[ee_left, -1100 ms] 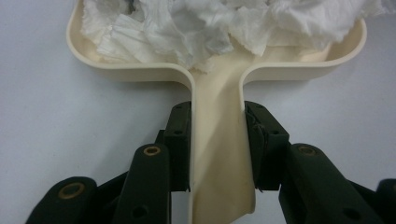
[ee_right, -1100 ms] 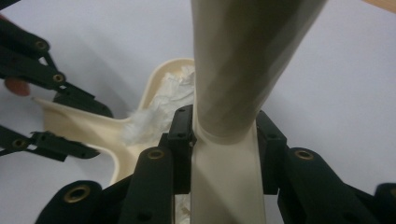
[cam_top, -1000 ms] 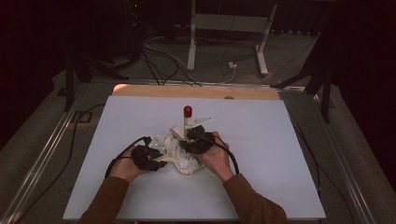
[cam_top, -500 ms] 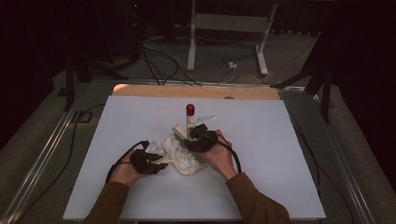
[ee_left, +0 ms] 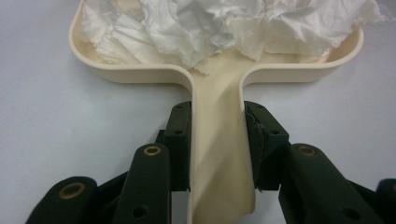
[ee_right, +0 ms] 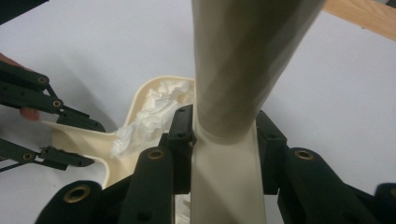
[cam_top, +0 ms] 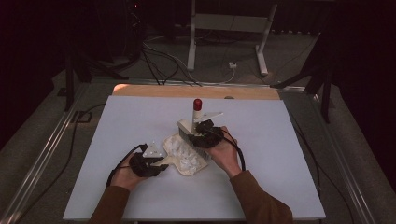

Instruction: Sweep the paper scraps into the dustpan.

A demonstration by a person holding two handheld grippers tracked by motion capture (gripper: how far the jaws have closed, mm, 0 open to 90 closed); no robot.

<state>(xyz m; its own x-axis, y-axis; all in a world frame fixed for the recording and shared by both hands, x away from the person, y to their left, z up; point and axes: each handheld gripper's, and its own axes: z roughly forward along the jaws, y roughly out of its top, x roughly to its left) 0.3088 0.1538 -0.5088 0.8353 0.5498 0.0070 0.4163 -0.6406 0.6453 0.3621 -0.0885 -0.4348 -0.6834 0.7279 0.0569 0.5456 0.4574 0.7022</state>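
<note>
On the desk (cam_top: 116, 140), the left gripper (ee_left: 217, 140) clamps the paper-filled dustpan (ee_left: 140, 70) by its handle while the right gripper (ee_right: 224, 140) grips the brush (cam_top: 191, 135); sweep low, holding the pan flat.

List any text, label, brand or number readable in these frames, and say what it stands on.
None can be read in these views.
The dustpan, held by the left gripper, is plain cream with no print.
The brush handle, held by the right gripper, has no marking.
The crumpled paper is blank white.
The table has no label.
</note>
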